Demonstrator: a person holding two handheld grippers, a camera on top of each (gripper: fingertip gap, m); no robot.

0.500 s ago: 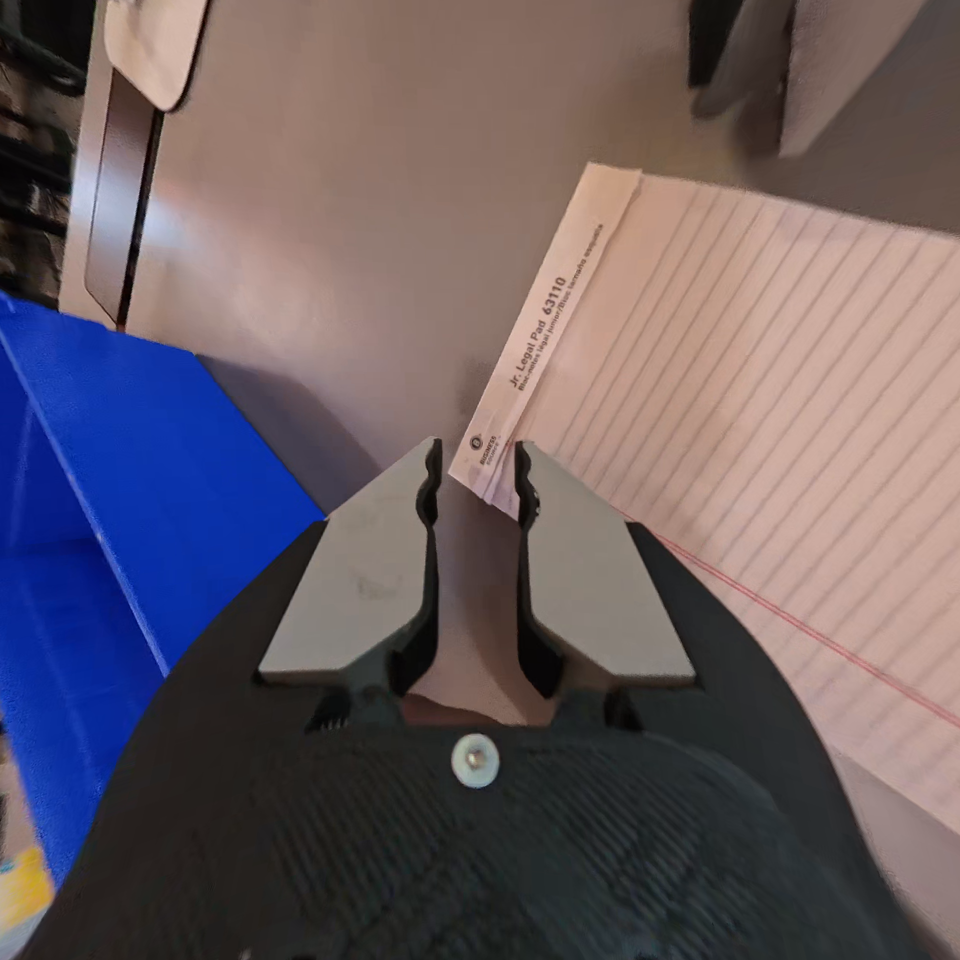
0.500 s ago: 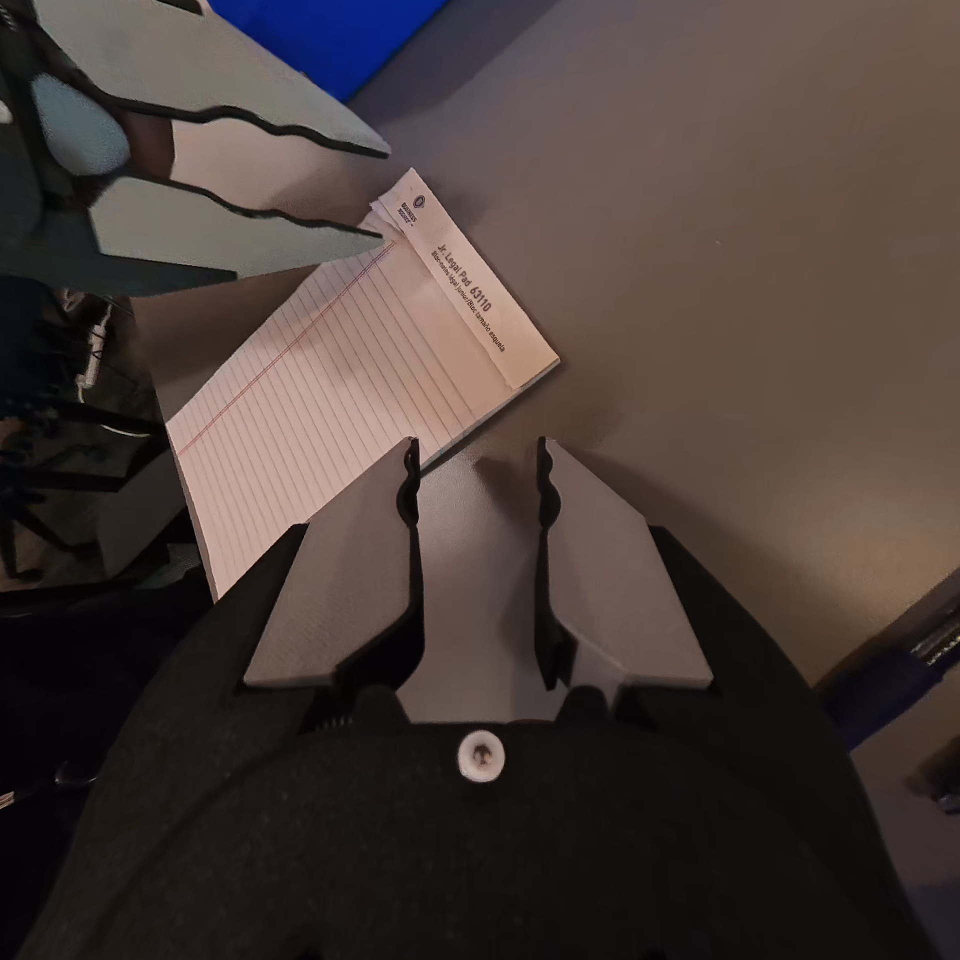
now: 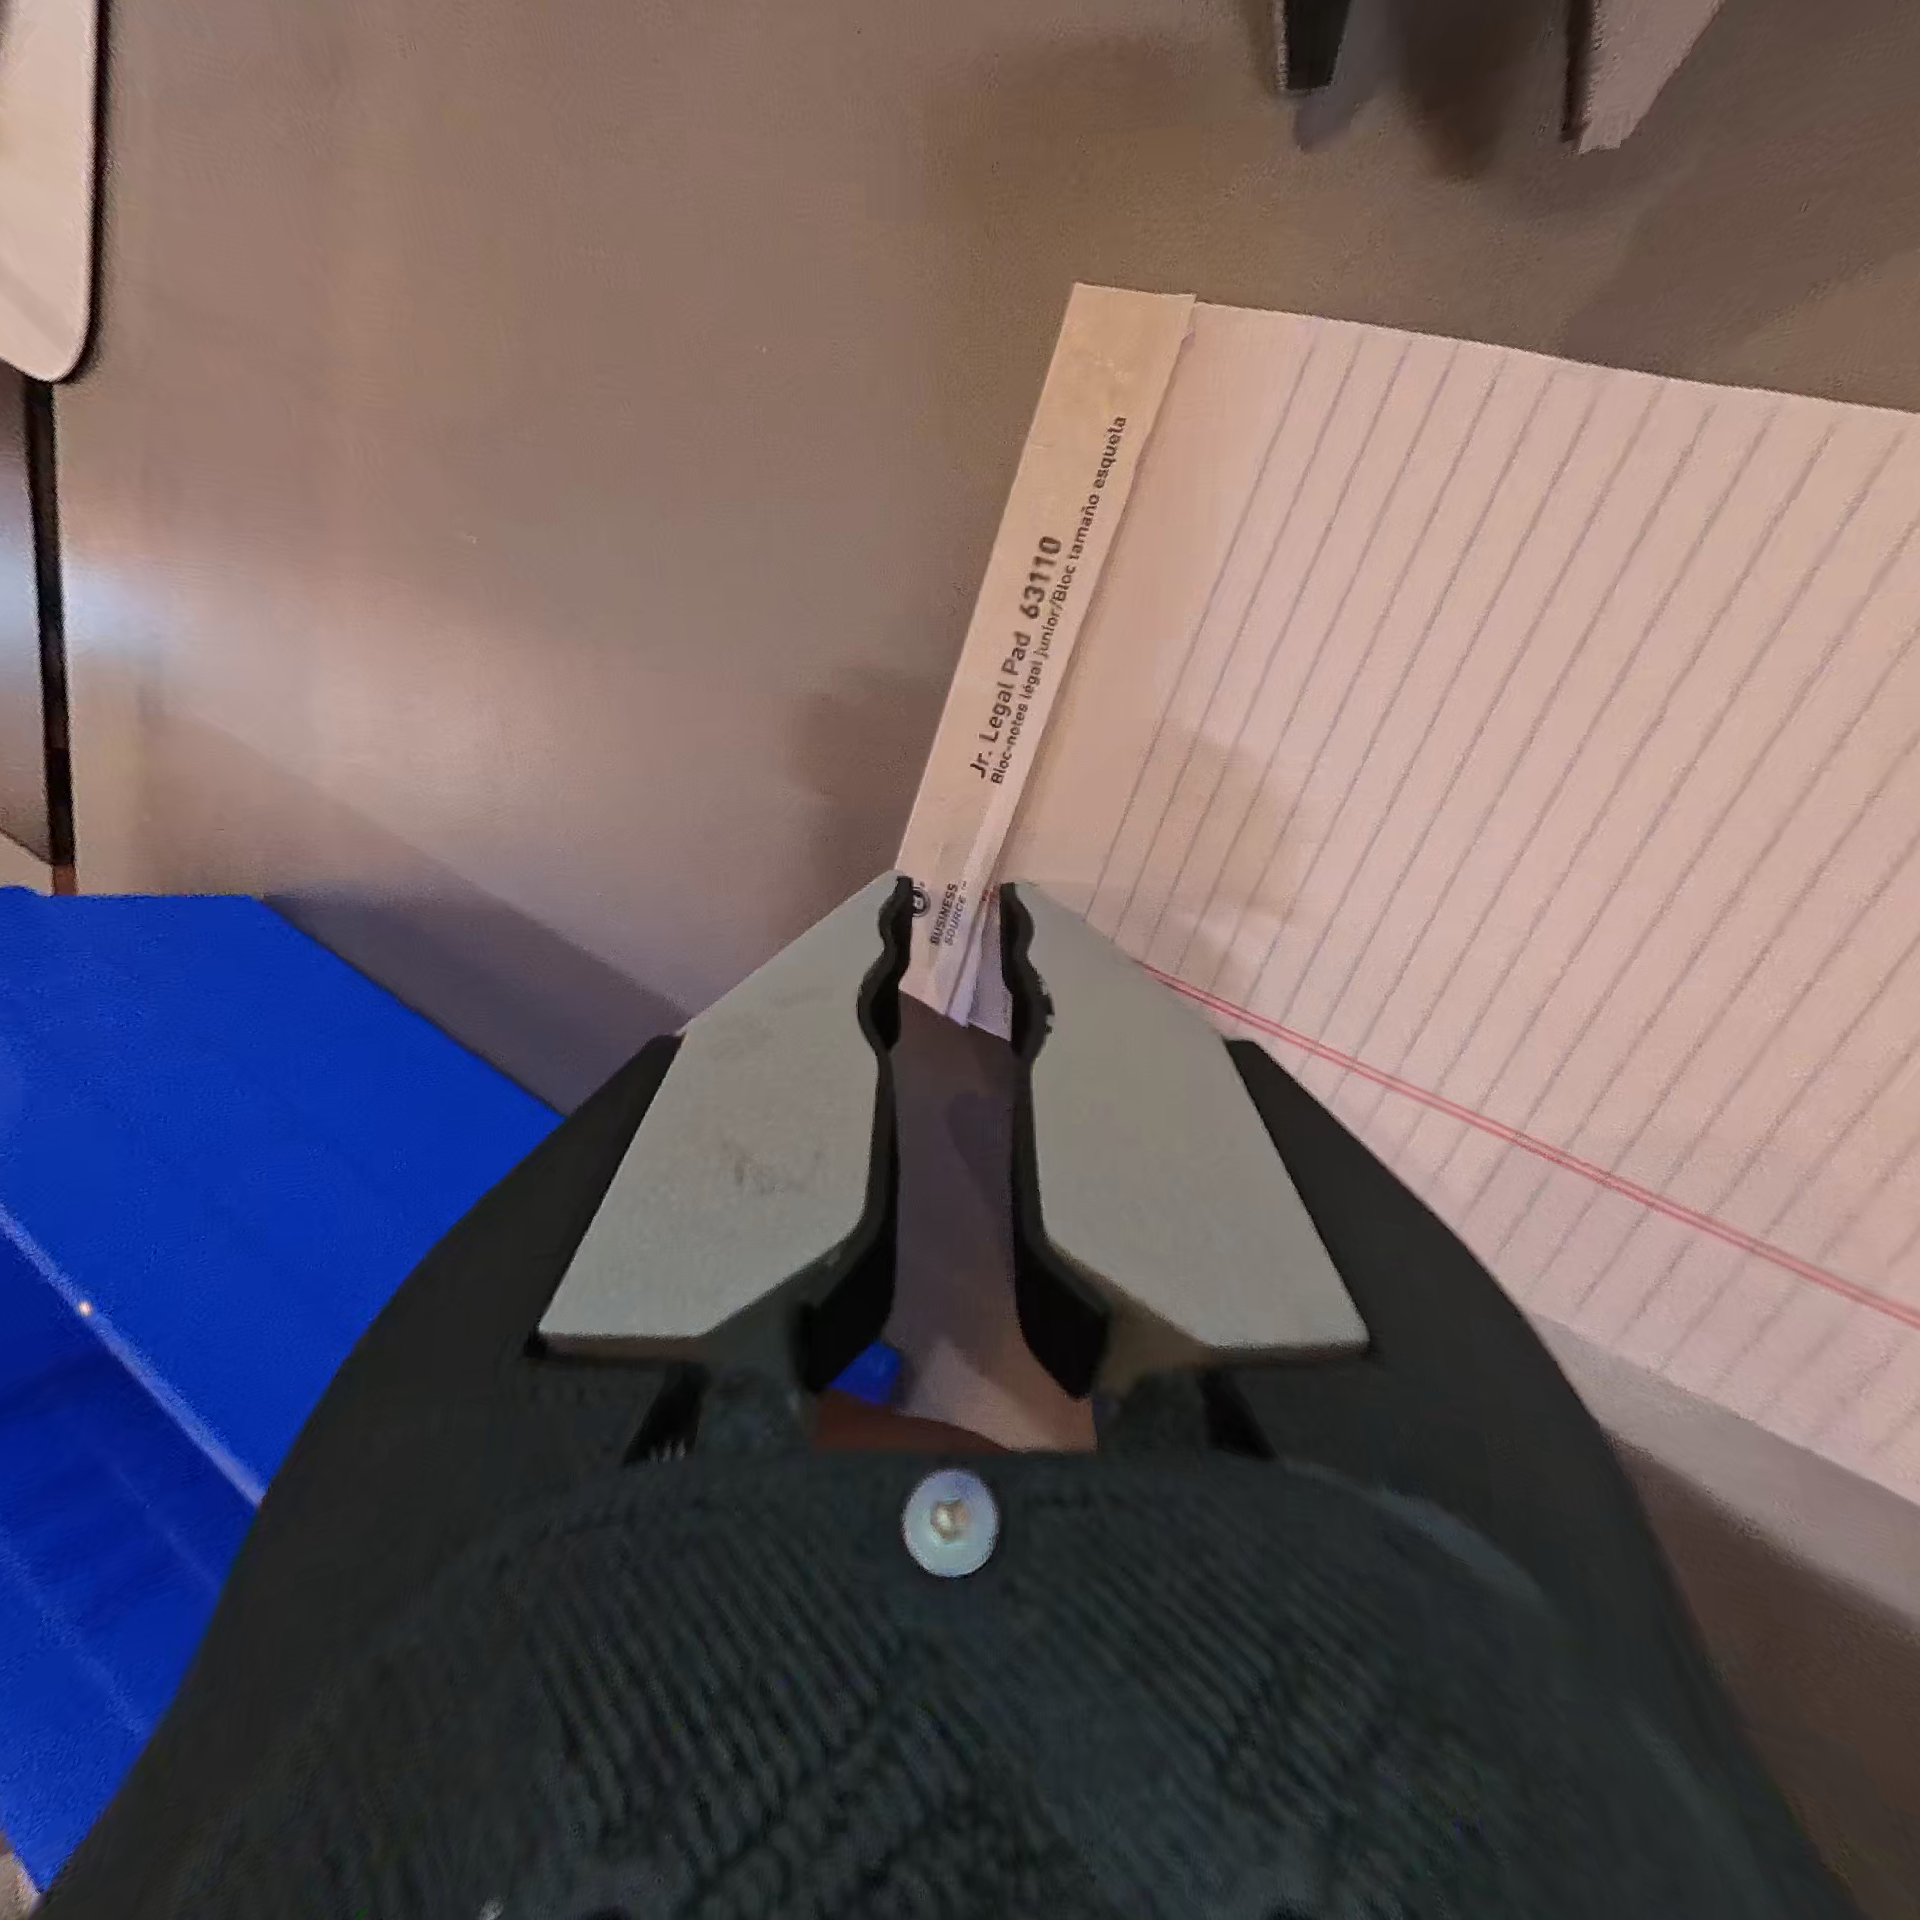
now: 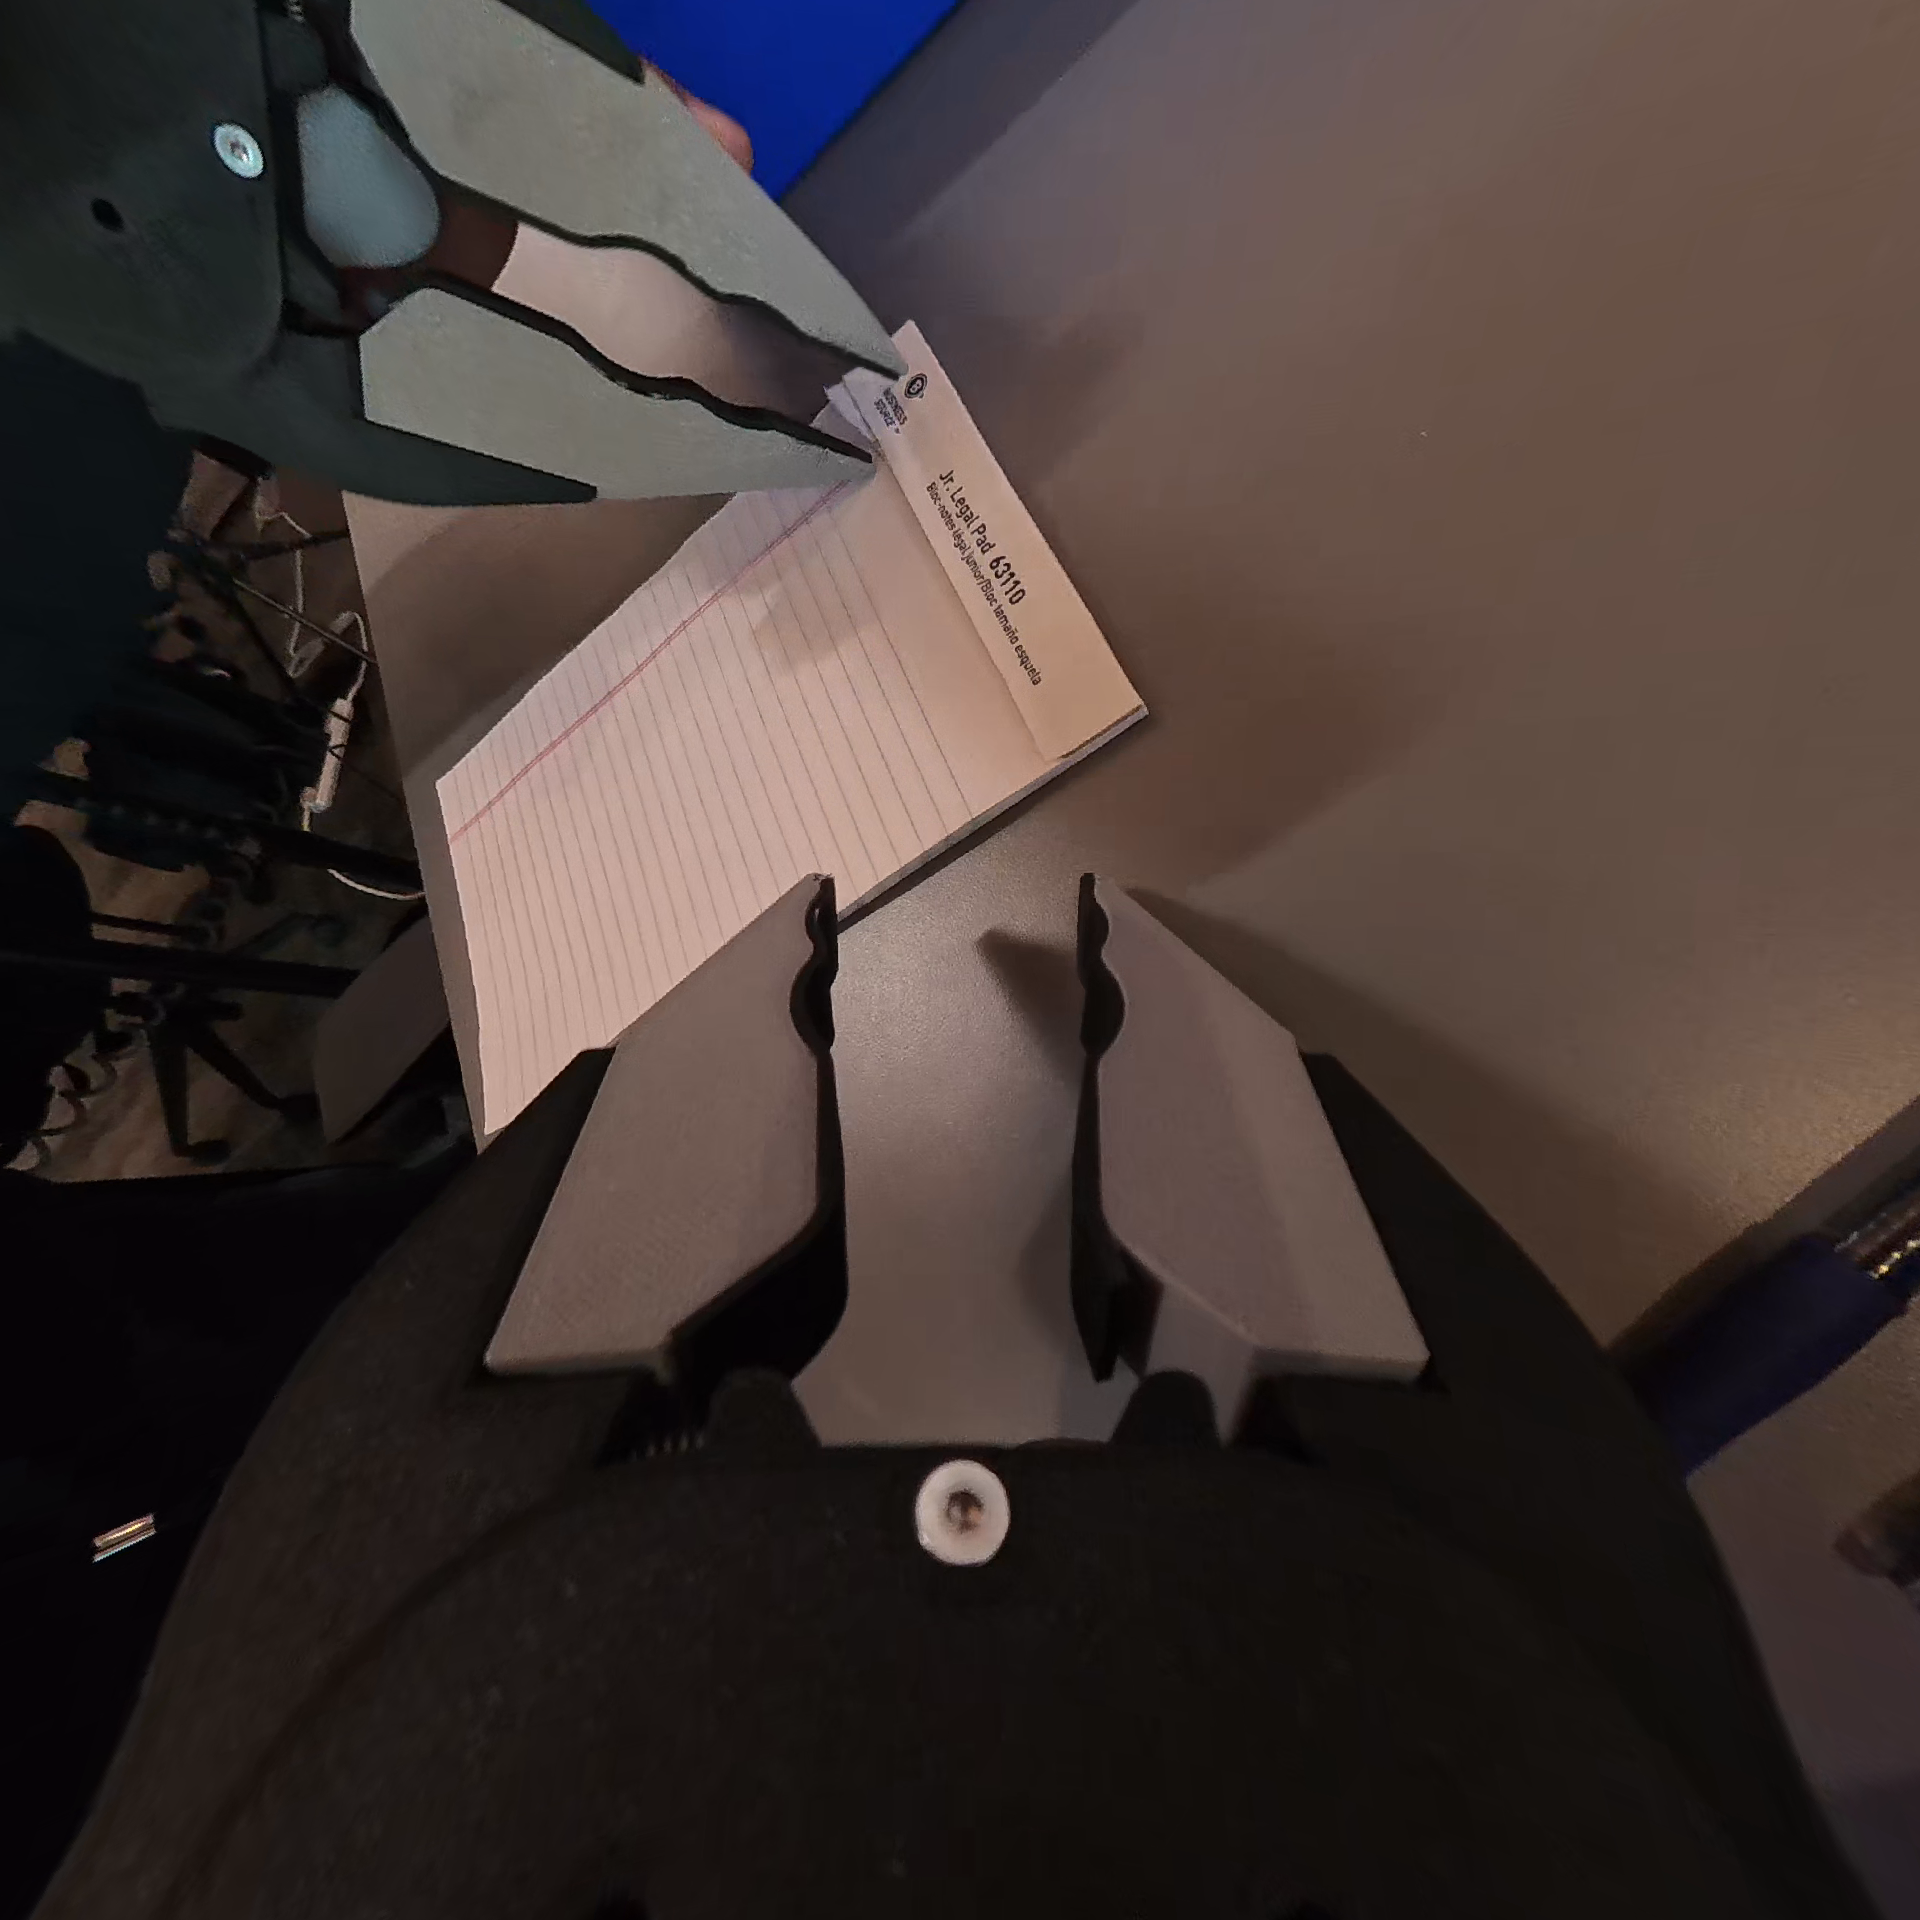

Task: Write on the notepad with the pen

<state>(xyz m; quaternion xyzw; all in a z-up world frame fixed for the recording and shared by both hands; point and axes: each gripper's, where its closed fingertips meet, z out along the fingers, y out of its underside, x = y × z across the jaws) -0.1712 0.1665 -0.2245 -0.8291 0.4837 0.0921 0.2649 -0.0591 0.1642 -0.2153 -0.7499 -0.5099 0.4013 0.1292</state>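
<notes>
A white lined notepad (image 3: pixel 1507 831) with a red margin line and a printed binding strip lies flat on the grey table; it also shows in the right wrist view (image 4: pixel 727 727). My left gripper (image 3: pixel 951 904) is at the pad's near corner, its jaws a narrow gap apart with the corner between the fingertips; the right wrist view shows it (image 4: pixel 883 416) at that corner too. My right gripper (image 4: pixel 954 899) is open and empty, low over bare table just beside the pad's long edge; it shows blurred at the top of the left wrist view (image 3: pixel 1449 135). No pen clearly shows.
A blue bin (image 3: pixel 208 1195) stands close to the left of my left gripper. The table edge (image 4: pixel 1766 1236) runs at the right, with a dark blue object with a shiny metal part (image 4: pixel 1787 1320) past it. Stands and cables (image 4: pixel 208 727) lie beyond the pad's far side. Spacing between my two grippers at the tips: around 12 cm.
My left gripper has moved forward so the pad's corner sits between its fingertips, and its jaws have narrowed. The right gripper has stayed about where it was.
</notes>
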